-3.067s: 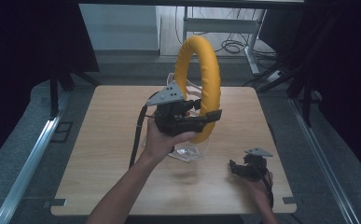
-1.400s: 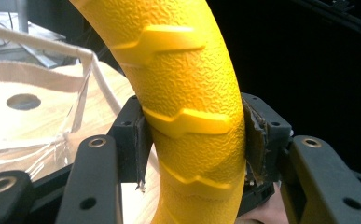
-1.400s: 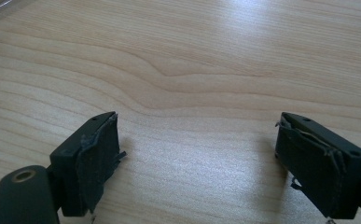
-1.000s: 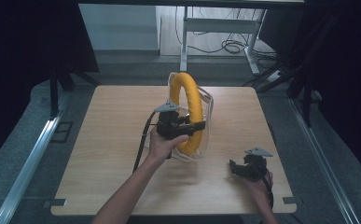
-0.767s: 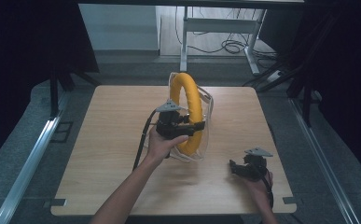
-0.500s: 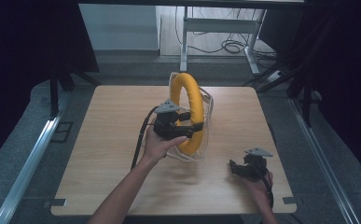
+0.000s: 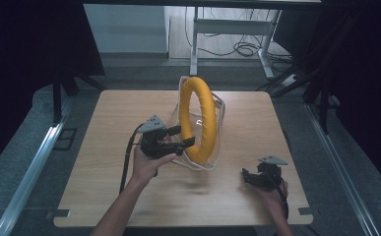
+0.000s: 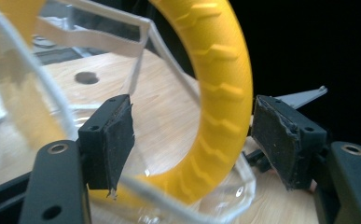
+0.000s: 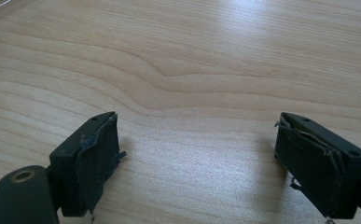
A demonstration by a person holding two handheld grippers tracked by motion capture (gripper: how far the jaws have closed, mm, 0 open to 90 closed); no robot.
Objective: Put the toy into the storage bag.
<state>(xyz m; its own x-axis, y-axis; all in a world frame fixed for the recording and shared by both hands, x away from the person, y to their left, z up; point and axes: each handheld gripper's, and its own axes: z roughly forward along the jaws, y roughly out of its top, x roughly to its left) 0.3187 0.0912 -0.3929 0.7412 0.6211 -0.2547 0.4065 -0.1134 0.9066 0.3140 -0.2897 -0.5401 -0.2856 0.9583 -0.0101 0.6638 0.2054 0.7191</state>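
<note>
A yellow ribbed ring [image 7: 205, 118] stands upright inside a clear plastic bag [image 7: 217, 147] in the middle of the wooden table [image 7: 104, 123]. My left gripper [image 7: 185, 135] sits at the ring's lower left, held level. Its jaws have just been opening and now stand wide. In the left gripper view the ring [image 8: 220, 84] and the bag's rim [image 8: 136, 32] pass between the pads of the left gripper [image 8: 192, 135], and the left pad stands clear of them. My right gripper [image 7: 247, 176] rests open near the front right edge, with bare wood between the jaws of the right gripper [image 9: 197, 158].
Beyond the far edge of the table stand a metal desk frame [image 7: 227, 27] and cables on the floor [image 7: 242, 49]. Dark curtains flank both sides. A metal rail [image 7: 30, 167] runs along the floor at the left.
The left gripper lowered the ring into the bag, then let go of it. Its jaws opened and the hand drew back to the left. The right gripper stayed put.
</note>
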